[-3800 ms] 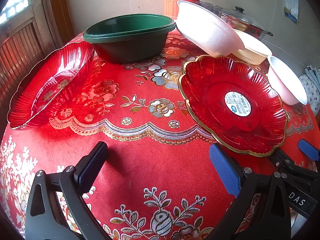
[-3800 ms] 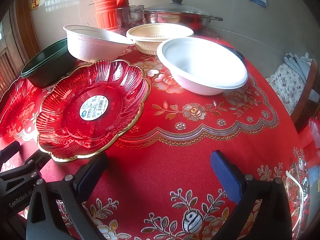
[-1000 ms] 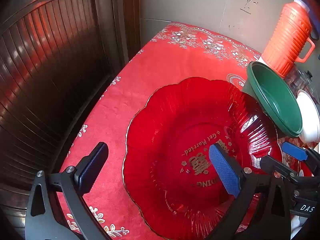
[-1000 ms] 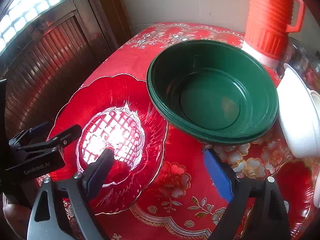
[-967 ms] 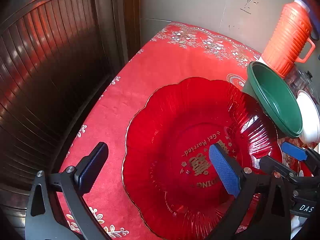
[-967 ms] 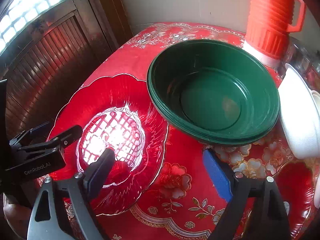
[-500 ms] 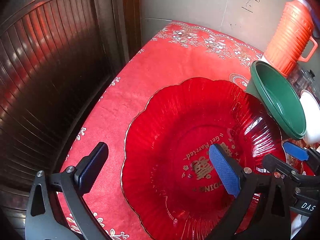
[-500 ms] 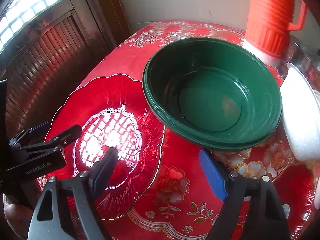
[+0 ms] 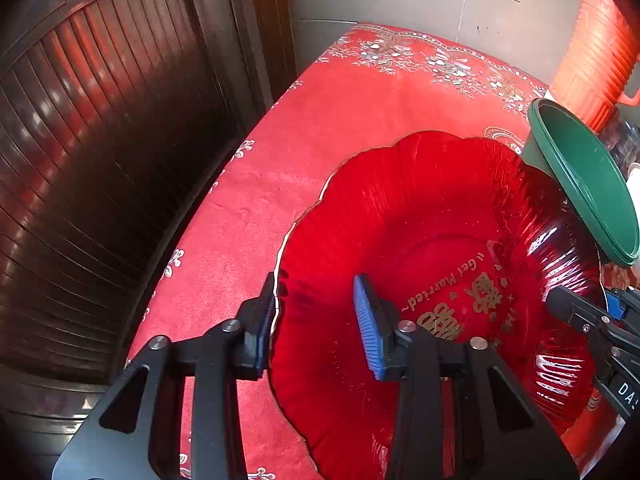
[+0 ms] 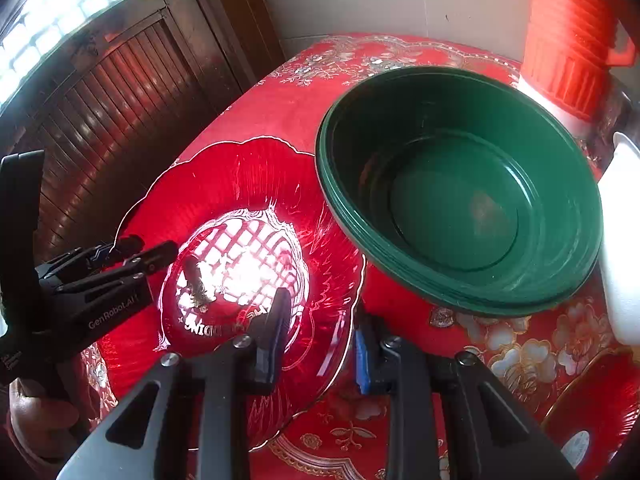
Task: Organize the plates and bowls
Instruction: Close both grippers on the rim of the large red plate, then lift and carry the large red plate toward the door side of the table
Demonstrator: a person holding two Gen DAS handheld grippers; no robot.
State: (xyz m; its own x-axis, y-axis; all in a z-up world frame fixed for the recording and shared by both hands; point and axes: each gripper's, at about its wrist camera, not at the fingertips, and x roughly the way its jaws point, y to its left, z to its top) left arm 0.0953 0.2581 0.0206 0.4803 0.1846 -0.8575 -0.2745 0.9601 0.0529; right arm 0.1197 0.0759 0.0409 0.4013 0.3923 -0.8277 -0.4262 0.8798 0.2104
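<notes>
Both claws just clamped down on the red plate (image 9: 432,240): left claw (image 9: 316,320) pinching its near-left rim, right claw (image 10: 320,332) squeezing the opposite edge. The plate sits on the red counter (image 9: 320,120), green bowl (image 10: 460,196) touching it behind.

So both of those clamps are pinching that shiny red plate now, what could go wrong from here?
1. The red plate is held only at opposite rims by the left gripper and right gripper, whose jaws have just closed; uneven lifting could flex it or let it slip.
2. The green bowl overhangs the plate's edge, so raising the plate may bump or tip it.
3. The orange jug stands just behind the bowl and could get shoved.
</notes>
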